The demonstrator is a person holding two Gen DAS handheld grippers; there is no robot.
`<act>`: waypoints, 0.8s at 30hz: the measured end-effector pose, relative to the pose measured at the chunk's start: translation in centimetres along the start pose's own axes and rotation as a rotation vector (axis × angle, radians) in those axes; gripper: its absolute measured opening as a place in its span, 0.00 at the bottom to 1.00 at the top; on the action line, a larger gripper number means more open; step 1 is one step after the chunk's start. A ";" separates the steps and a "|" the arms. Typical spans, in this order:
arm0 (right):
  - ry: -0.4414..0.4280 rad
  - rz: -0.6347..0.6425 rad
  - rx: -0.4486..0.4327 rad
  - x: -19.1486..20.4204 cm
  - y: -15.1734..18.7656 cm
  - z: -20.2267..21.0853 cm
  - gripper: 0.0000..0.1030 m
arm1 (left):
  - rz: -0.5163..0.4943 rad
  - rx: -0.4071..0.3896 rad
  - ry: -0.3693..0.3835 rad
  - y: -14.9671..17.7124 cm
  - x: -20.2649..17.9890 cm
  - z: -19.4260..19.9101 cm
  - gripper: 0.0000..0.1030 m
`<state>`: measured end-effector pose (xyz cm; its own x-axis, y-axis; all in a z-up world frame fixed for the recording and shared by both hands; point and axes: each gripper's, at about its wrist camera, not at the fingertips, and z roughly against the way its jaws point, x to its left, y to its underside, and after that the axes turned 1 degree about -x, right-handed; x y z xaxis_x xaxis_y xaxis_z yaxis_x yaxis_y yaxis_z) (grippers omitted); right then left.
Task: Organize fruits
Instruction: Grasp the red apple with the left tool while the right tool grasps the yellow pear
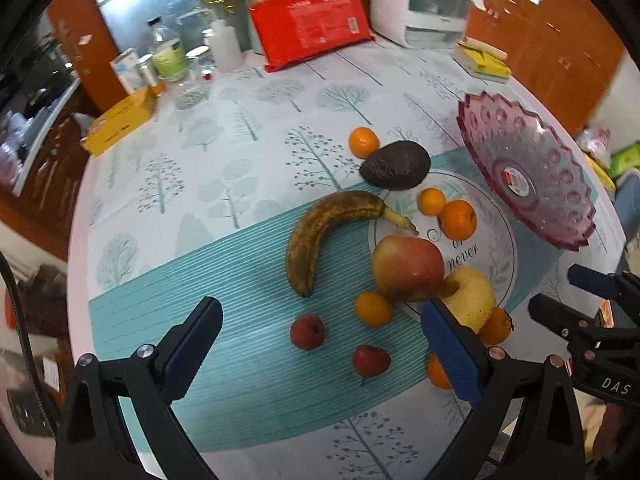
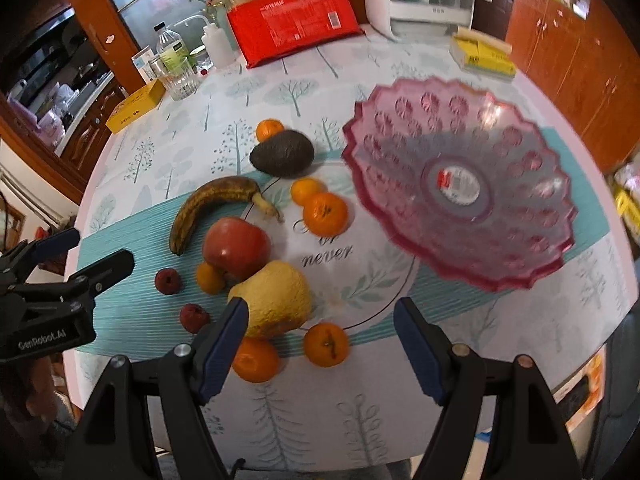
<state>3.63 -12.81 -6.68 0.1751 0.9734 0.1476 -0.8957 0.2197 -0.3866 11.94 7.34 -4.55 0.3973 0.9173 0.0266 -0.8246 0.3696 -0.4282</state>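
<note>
Fruit lies loose on the table: a brown banana (image 1: 320, 232) (image 2: 208, 208), a dark avocado (image 1: 396, 165) (image 2: 282, 156), a red apple (image 1: 408, 268) (image 2: 236, 247), a yellow pear (image 1: 472, 298) (image 2: 276, 300), several small oranges (image 1: 458, 219) (image 2: 325, 214) and two small red fruits (image 1: 307, 331) (image 2: 167, 281). A pink glass fruit bowl (image 1: 528, 168) (image 2: 460, 184) stands empty to the right. My left gripper (image 1: 320, 344) (image 2: 80, 254) is open above the red fruits. My right gripper (image 2: 320, 344) (image 1: 556, 296) is open above the near oranges (image 2: 326, 344).
At the table's far side stand a red package (image 1: 312, 28) (image 2: 292, 24), a white appliance (image 1: 420, 4), bottles and a glass (image 2: 180, 76), a yellow box (image 1: 120, 124) and a yellow sponge pack (image 2: 482, 54). Wooden cabinets surround the round table.
</note>
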 end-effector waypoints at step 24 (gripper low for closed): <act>-0.112 0.053 0.035 2.2 0.7 -5.8 0.78 | -0.019 0.168 0.278 -2.6 -2.6 -8.1 0.96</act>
<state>5.73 -10.14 -11.87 0.0818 0.9699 0.2295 -0.9164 0.1638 -0.3653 16.35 2.80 -10.83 0.4892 0.8429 -0.2241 -0.8615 0.4270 -0.2747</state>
